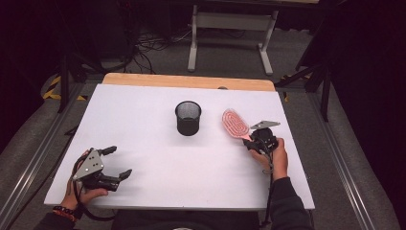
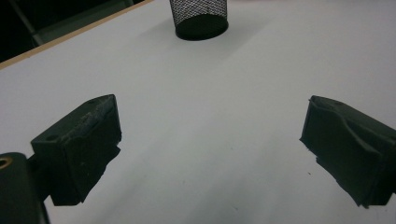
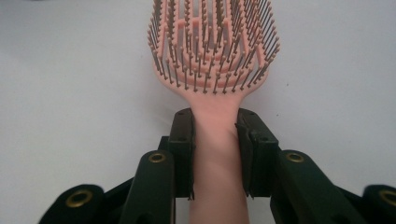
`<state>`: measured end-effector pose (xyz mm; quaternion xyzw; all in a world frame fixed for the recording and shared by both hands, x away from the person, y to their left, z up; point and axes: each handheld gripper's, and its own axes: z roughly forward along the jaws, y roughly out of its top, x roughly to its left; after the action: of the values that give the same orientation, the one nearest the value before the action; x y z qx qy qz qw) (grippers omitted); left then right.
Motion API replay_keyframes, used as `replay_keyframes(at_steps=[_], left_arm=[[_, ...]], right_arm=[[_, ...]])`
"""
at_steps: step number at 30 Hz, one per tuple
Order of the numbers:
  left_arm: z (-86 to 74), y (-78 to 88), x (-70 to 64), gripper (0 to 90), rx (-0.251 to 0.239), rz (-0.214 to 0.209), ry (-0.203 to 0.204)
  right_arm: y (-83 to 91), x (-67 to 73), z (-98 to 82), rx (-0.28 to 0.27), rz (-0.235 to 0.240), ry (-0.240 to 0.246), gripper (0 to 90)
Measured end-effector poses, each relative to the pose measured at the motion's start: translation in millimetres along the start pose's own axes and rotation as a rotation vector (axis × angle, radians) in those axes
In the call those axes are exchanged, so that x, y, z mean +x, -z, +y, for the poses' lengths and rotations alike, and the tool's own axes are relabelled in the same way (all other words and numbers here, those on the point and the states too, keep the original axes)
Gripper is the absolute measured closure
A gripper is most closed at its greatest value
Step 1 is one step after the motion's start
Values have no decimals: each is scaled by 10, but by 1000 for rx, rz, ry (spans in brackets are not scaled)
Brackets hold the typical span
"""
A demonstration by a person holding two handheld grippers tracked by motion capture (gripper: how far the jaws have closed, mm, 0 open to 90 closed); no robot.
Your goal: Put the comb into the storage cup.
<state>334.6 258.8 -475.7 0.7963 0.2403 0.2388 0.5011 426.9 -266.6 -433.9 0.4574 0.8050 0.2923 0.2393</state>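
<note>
Right gripper (image 3: 215, 154) clamps the pink hairbrush (image 3: 212, 70) by its handle just right of the mesh cup (image 1: 188, 117), likely its destination next, while the left gripper (image 1: 115, 163) waits wide open.

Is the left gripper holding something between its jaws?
No, the left gripper has its jaws wide apart, with bare white table between them.

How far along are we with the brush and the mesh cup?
Done: the right gripper has its jaws clamped on the pink plastic hairbrush handle. In hand: the brush sits just right of the black wire-mesh cup, not in it. Left, presumably: getting it into the cup. The left gripper is open, holding nothing.
</note>
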Motion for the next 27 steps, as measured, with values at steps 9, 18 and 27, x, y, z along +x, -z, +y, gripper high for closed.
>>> replay_keyframes(at_steps=[9,18,27], left_arm=[[0,9,16,60,-5,2,18],[-7,15,34,62,-7,4,29],[-5,34,62,68,-20,9,55]], right_arm=[[123,17,7,-91,-44,-1,692],[263,55,20,-194,-68,0,692],[406,157,32,-292,-80,55,692]])
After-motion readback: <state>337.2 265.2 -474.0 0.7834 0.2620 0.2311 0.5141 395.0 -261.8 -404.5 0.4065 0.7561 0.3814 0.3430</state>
